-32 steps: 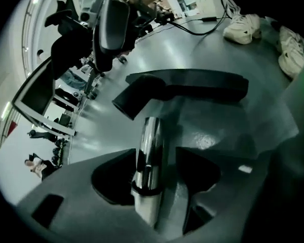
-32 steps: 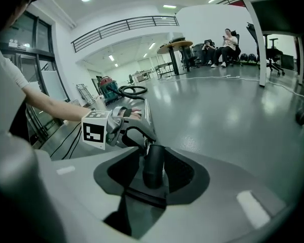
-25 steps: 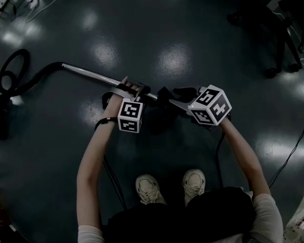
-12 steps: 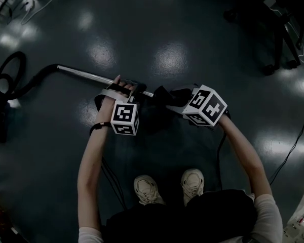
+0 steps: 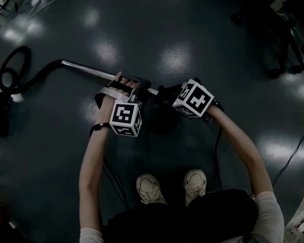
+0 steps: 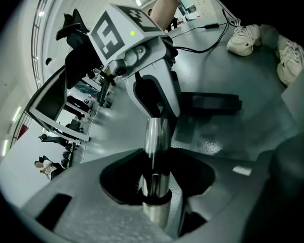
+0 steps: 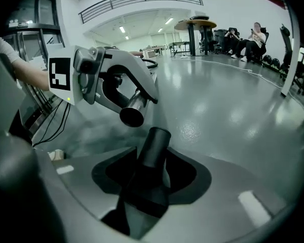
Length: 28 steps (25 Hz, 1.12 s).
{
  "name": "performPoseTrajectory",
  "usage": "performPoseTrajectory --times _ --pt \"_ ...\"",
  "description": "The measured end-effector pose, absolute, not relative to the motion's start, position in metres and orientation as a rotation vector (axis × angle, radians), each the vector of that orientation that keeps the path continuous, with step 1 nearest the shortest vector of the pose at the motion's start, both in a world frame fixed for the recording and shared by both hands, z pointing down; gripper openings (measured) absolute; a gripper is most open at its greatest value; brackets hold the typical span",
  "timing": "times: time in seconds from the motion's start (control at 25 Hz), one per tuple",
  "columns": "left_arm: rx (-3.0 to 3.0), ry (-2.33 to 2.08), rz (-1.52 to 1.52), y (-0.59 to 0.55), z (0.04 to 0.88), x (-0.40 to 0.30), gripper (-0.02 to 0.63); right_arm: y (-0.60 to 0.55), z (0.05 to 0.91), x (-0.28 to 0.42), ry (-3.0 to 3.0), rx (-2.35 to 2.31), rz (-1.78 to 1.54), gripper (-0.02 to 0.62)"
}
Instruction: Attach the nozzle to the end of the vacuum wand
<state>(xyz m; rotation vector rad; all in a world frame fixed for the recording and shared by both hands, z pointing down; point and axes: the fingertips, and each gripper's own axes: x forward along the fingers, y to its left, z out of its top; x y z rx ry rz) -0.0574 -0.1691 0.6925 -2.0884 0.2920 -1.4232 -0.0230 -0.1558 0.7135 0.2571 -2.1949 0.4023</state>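
The shiny metal vacuum wand (image 5: pixel 91 73) runs from the black hose at the left toward the middle. My left gripper (image 5: pixel 135 85) is shut on it near its free end; its jaws have just been closing on the tube (image 6: pixel 156 151). My right gripper (image 5: pixel 168 94) grips the black nozzle (image 7: pixel 152 156), and its jaws have just been widening with the nozzle still between them. In the right gripper view the nozzle's round neck points at the wand's open end (image 7: pixel 131 116), a short gap away. The two are apart.
The black hose (image 5: pixel 10 77) loops on the dark floor at the far left. The person's shoes (image 5: pixel 149 187) stand just below the grippers. Chair legs (image 5: pixel 278 49) and cables lie at the upper right. People sit far off (image 7: pixel 243 37).
My right gripper has carried the nozzle leftward toward the wand's end, narrowing the gap. My left gripper has lifted the wand a little.
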Motion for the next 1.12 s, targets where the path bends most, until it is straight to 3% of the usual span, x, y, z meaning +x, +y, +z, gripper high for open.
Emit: performPoseTrajectory --times 0.2,0.4,0.6,1.12 --pt "-2.094 0.304 -1.414 -0.167 0.691 -0.058 0.16 -0.155 0.715 -0.029 -2.14 0.277 0.364 0.189" --pt "-2.097 0.344 -1.384 -0.174 0.68 -0.056 0.159 -0.161 0.739 -0.026 -1.985 0.385 0.107 0.235" --pt "-2.099 0.345 -1.38 -0.174 0.681 -0.06 0.16 -0.153 0.737 -0.02 -2.014 0.333 0.265 0.207" --pt "-2.061 0.265 -1.44 -0.161 0.698 -0.058 0.155 -0.119 0.686 -0.017 -2.26 0.235 0.232 0.201"
